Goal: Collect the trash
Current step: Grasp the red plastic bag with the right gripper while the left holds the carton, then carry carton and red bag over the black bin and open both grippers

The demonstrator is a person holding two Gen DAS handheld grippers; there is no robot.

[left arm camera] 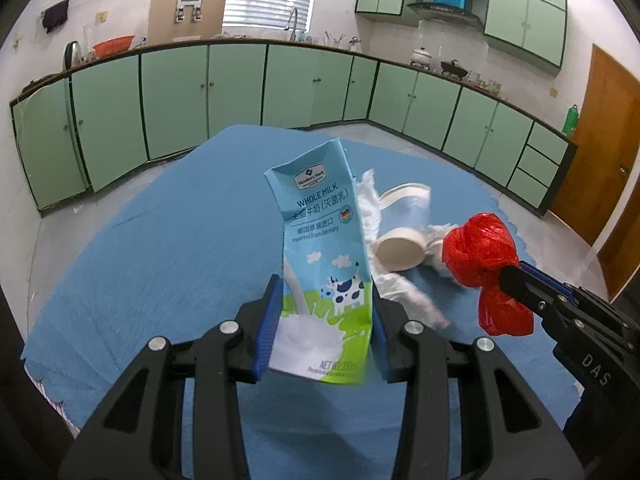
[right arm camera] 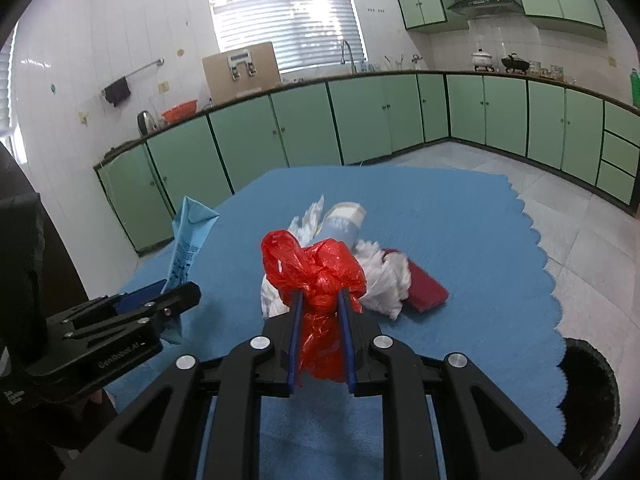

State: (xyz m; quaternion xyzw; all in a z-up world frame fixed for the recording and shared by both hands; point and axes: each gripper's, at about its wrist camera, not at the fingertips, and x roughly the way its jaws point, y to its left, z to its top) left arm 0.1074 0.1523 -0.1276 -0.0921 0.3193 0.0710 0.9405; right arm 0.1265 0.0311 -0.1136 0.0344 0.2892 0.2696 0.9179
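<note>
Two pieces of trash are already gripped above the blue table mat [right arm camera: 460, 216]: the left gripper [left arm camera: 325, 308] has its jaws pressed on the sides of the flattened milk carton [left arm camera: 320, 240], and the right gripper [right arm camera: 320, 300] is clamped on the neck of a knotted red plastic bag [right arm camera: 316, 268]. Largest risk, I judge, is the bin [right arm camera: 592, 392] – only its dark rim shows past the mat's right edge, so a release could miss; next, the thin carton may slip or buckle, and smaller still, slick bag film could slide free – leaving white tissue [right arm camera: 384, 276], a paper cup [left arm camera: 400, 250] and a red packet [right arm camera: 428, 292] uncollected
</note>
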